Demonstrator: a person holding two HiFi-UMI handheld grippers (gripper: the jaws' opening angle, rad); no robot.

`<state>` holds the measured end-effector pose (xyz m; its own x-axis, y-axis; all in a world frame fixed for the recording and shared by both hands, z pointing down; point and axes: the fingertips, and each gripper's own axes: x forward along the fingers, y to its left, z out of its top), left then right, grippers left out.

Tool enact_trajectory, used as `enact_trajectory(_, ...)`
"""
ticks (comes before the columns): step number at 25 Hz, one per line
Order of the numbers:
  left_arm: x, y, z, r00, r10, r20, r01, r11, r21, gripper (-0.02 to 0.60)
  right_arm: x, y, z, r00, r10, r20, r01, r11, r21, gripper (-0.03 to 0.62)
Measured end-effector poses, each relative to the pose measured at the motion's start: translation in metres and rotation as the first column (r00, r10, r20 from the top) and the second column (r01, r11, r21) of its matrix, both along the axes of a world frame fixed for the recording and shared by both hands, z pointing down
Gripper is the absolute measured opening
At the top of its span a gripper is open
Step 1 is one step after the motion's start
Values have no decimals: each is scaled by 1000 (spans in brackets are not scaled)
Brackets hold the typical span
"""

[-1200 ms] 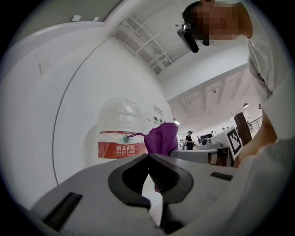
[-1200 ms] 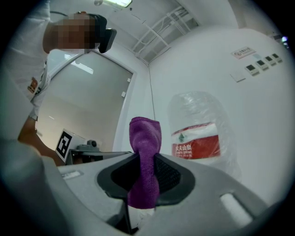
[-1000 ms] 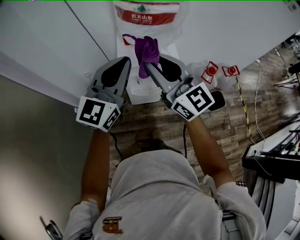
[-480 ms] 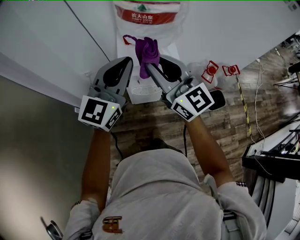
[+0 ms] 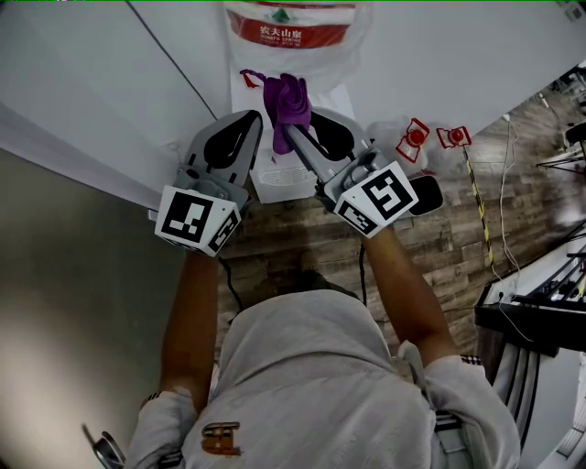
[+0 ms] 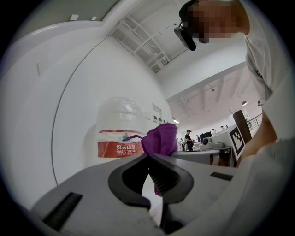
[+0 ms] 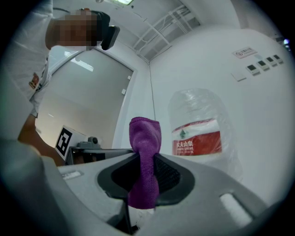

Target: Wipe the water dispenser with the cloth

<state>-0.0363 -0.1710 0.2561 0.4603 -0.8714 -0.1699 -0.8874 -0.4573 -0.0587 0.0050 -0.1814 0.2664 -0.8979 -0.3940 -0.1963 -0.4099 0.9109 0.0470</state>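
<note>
The white water dispenser (image 5: 245, 99) stands against the wall and carries a clear bottle (image 5: 291, 27) with a red label. My right gripper (image 5: 287, 128) is shut on a purple cloth (image 5: 289, 99), which it holds over the dispenser's top. In the right gripper view the cloth (image 7: 145, 138) stands up between the jaws of that gripper (image 7: 146, 160), with the bottle (image 7: 198, 133) behind it. My left gripper (image 5: 254, 119) hangs just left of the cloth, its jaws closed on nothing. In the left gripper view the tips of the left gripper (image 6: 148, 156) meet, and the cloth (image 6: 161, 138) and bottle (image 6: 117, 133) show beyond them.
A white wall (image 5: 439, 55) runs behind the dispenser, and a grey panel (image 5: 73, 275) lies to the left. Two red-and-white items (image 5: 412, 139) lie on the wooden floor (image 5: 439, 238) to the right. A desk with equipment (image 5: 536, 311) sits at the far right.
The left gripper has drifted slightly to the right. The cloth stays pinched in the right gripper at about the same spot.
</note>
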Motion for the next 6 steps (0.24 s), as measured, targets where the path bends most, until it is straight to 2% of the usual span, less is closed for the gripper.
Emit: enact_trajectory(6, -1, -5, 2, 1000, 1, -2, -1, 1000, -1, -2, -2, -5, 2, 1000, 0, 0, 0, 1000, -2, 92)
